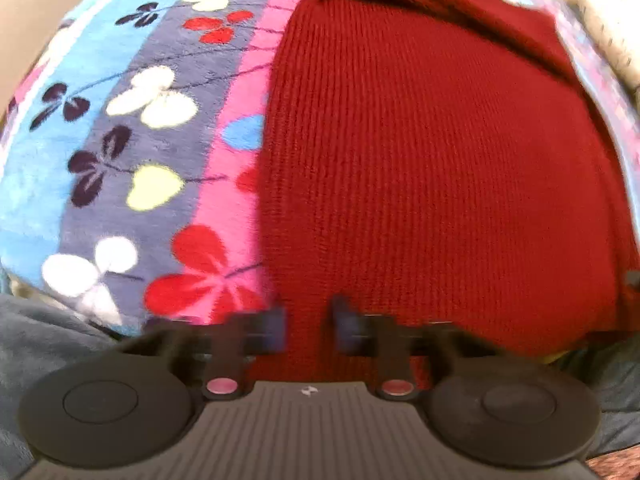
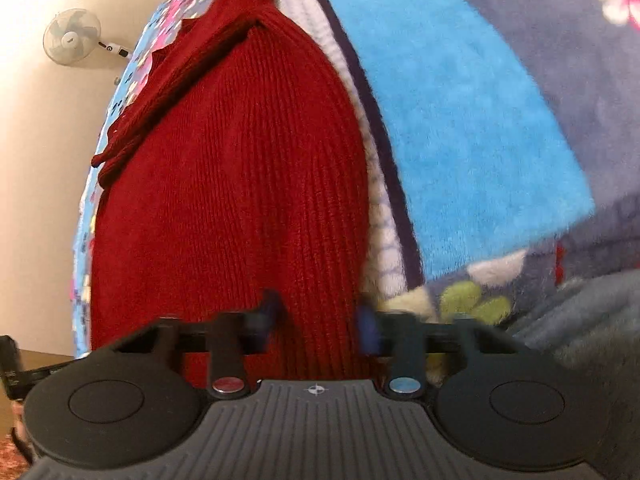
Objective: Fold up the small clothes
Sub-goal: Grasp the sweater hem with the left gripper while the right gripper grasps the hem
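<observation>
A dark red ribbed knit sweater (image 1: 432, 152) lies flat on a flowered fleece blanket (image 1: 132, 128). It also shows in the right wrist view (image 2: 240, 200), with a folded sleeve or collar band running across its far end. My left gripper (image 1: 308, 328) stands at the sweater's near hem, jaws a little apart with red knit between the fingertips. My right gripper (image 2: 320, 322) stands at the near hem close to the sweater's right edge, jaws apart with red knit between them. Both views are motion-blurred at the fingers.
The blanket (image 2: 460, 120) has blue, grey and pink stripes with flowers. A grey plush cover (image 2: 580, 320) lies at the near edge. A wall fan (image 2: 72, 36) hangs on the cream wall to the left. A white textured fabric (image 1: 600, 20) lies at the far right.
</observation>
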The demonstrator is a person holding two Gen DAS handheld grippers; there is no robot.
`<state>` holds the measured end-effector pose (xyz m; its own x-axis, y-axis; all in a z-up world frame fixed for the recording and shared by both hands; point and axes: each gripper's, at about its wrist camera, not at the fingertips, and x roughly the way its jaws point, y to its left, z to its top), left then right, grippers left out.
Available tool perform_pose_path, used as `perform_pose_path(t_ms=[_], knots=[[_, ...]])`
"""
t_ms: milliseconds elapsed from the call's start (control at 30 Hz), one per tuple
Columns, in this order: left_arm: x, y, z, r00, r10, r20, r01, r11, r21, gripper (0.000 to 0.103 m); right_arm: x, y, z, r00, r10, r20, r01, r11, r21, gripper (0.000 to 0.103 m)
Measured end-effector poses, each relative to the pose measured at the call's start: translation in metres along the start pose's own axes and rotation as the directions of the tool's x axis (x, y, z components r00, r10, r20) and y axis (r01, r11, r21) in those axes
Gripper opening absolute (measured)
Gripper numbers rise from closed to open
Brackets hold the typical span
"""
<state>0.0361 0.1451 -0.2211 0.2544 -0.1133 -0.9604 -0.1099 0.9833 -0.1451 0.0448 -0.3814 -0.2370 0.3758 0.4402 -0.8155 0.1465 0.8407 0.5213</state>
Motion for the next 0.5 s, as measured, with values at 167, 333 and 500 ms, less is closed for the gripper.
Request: perform_pose_path(t_ms=[167, 333, 500], knots=[[-0.034, -0.001, 0.0, 0.998, -0.01, 0.063, 0.013, 0.998, -0.056, 0.012, -0.032, 0.023, 0.004, 0.992, -0.03, 0.121, 0.034, 0.999, -0.03, 0.018], [-0.078, -0.008, -0.007, 0.987, -0.033, 0.159, 0.043, 0.997, -0.058, 0.011, -0.078, 0.039, -0.002, 0.974, 0.019, 0.228, -0.007, 0.999, -0.053, 0.017], [-0.104, -0.019, -0.02, 0.98, -0.048, 0.192, 0.058, 0.997, -0.048, 0.01, -0.102, 0.043, -0.016, 0.965, 0.049, 0.256, -0.037, 0.998, -0.051, 0.016]])
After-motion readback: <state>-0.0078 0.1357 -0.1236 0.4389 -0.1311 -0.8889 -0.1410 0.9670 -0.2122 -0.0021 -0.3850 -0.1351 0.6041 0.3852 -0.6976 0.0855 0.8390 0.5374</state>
